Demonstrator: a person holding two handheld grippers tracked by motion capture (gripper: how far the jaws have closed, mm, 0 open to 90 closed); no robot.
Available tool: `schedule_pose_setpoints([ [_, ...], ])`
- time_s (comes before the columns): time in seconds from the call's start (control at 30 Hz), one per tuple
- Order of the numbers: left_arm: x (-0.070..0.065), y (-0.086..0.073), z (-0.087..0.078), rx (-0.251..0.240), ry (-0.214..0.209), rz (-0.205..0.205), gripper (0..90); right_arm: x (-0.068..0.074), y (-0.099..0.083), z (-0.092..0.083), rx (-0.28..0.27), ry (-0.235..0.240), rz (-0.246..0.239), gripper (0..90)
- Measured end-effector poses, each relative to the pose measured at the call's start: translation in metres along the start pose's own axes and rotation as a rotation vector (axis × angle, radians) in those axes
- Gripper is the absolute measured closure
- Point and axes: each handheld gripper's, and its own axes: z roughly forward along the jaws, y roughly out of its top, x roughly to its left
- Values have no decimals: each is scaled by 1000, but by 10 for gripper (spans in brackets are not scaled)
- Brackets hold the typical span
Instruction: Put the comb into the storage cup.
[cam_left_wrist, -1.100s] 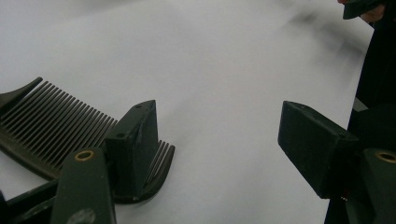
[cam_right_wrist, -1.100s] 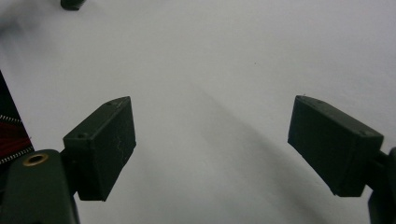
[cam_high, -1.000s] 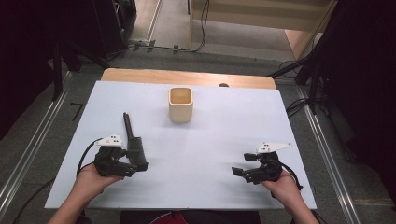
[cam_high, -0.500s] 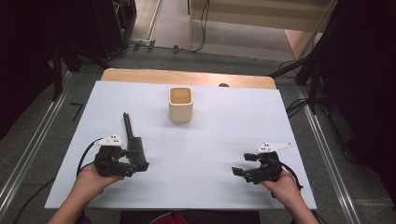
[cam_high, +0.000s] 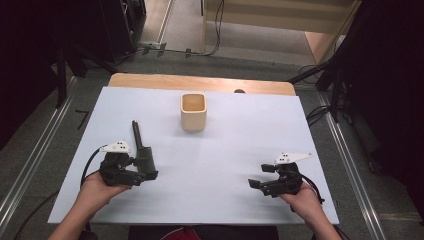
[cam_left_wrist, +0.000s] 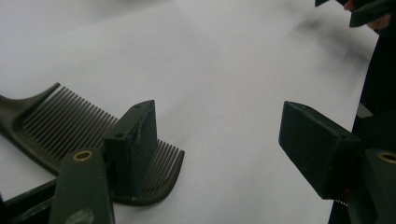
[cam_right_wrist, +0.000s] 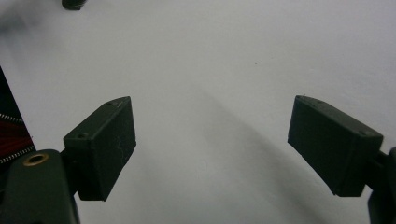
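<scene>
A black tail comb (cam_high: 141, 145) lies on the white table (cam_high: 225, 150) at the left, its thin handle pointing away from me. My left gripper (cam_high: 149, 169) rests at the comb's toothed end, open. In the left gripper view the comb (cam_left_wrist: 65, 123) lies under and beside the left jaw, and my left gripper (cam_left_wrist: 224, 140) has bare table between its jaws. My right gripper (cam_high: 260, 176) sits near the front right, open and pointing left. In the right gripper view my right gripper (cam_right_wrist: 212, 140) holds nothing.
A square wooden cup (cam_high: 193, 112) stands upright at the table's far middle. A wooden edge (cam_high: 200, 82) runs along the far side of the table. The other hand's gripper (cam_left_wrist: 369, 9) shows at the top right of the left gripper view.
</scene>
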Motion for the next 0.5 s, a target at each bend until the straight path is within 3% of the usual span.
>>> schedule_pose_setpoints([
  [0.17,4,9,1,-13,-1,-5,243,0,0,0,-1,0,-2,136],
  [0.27,3,13,1,-17,23,-6,243,0,0,-1,-7,3,1,135],
  [0.33,5,17,0,-10,-4,-12,243,0,0,-1,-5,1,0,136],
  [0.5,9,28,1,-1,-15,-26,257,0,0,-1,-6,1,-1,136],
])
